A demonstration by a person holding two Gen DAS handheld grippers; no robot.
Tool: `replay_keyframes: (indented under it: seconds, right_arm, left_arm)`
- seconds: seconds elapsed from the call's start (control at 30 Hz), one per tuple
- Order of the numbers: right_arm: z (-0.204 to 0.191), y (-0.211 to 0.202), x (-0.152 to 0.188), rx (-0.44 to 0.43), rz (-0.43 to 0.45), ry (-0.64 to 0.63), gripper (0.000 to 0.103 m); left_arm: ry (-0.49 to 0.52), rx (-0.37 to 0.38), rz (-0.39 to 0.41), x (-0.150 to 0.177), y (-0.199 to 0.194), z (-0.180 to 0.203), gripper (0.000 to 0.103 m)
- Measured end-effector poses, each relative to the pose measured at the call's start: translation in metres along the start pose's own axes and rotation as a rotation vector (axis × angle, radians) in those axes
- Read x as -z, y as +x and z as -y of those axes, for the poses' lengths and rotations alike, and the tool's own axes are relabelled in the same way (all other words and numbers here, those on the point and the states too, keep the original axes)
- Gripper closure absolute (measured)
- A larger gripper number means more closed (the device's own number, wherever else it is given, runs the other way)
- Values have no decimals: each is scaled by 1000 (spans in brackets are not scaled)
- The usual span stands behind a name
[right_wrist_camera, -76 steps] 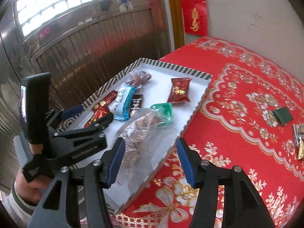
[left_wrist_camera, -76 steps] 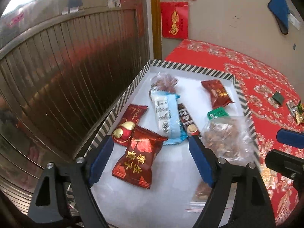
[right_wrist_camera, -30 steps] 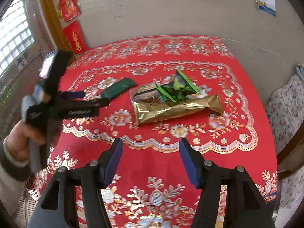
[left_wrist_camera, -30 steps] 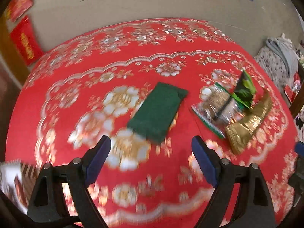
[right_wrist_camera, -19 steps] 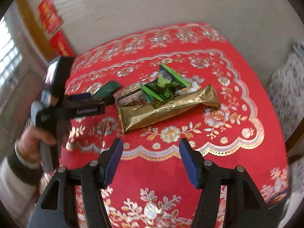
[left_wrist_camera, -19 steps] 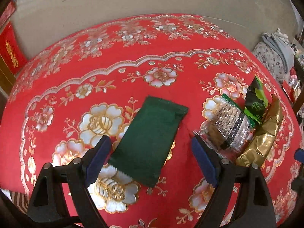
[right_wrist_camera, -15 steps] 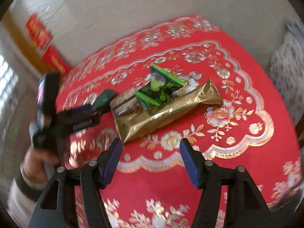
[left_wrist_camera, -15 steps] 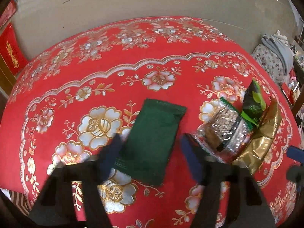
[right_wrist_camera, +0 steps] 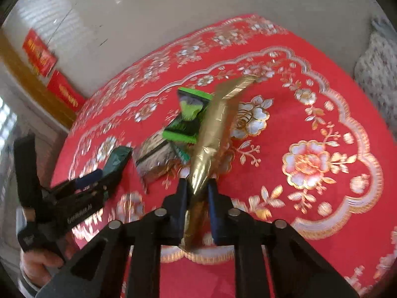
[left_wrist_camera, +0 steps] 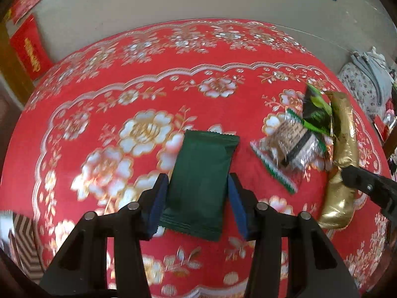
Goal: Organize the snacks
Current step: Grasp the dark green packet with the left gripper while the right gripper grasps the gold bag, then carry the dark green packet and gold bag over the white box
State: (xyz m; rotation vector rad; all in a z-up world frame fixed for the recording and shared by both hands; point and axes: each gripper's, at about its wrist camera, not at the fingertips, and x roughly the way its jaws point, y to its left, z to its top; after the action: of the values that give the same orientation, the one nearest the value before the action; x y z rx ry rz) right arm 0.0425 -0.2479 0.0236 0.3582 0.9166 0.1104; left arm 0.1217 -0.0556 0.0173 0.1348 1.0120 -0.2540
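Green foil packet (left_wrist_camera: 202, 186) lies lengthwise between your left tool (left_wrist_camera: 196, 203), whose pads are closing on its sides; your right tool (right_wrist_camera: 197, 208) clamps the long gold pouch (right_wrist_camera: 215, 134).

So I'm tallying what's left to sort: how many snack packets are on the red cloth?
4: a dark green packet between the left gripper, a clear packet, a bright green one, and a gold one in the right gripper. Others may be hidden.

This looks like a room in a home. The counter carries a red tablecloth (left_wrist_camera: 104, 92) with gold flowers, red paper decorations (left_wrist_camera: 27, 49) hang on the plain wall, and folded clothes (left_wrist_camera: 367, 79) lie at the side.
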Motion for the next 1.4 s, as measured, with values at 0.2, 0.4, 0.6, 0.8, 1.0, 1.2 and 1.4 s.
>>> replay_keyframes:
  seconds: [0.2, 0.4, 0.6, 0.8, 1.0, 1.2, 1.4]
  right_arm:
    - [-20, -25, 33, -41, 5, -70, 92]
    - [-40, -42, 64, -95, 12, -101, 92]
    - [-56, -49, 80, -126, 12, -123, 92]
    - [-74, -57, 93, -151, 21, -149, 92]
    - [-88, -62, 100, -176, 23, -174, 92]
    - [-97, -65, 104, -206, 30, -176, 92]
    - [-110, -67, 107, -222, 27, -201, 91]
  left_arm:
    - [-55, 5, 26, 30, -27, -3, 53]
    - [-67, -1, 70, 66, -60, 2, 53]
    - [-78, -41, 113, 93, -82, -1, 53]
    - [-85, -73, 161, 115, -101, -5, 53]
    - [-81, -90, 191, 131, -115, -9, 53]
    - [-87, -95, 203, 140, -124, -15, 53]
    - [-93, -99, 212, 145, -132, -21, 53]
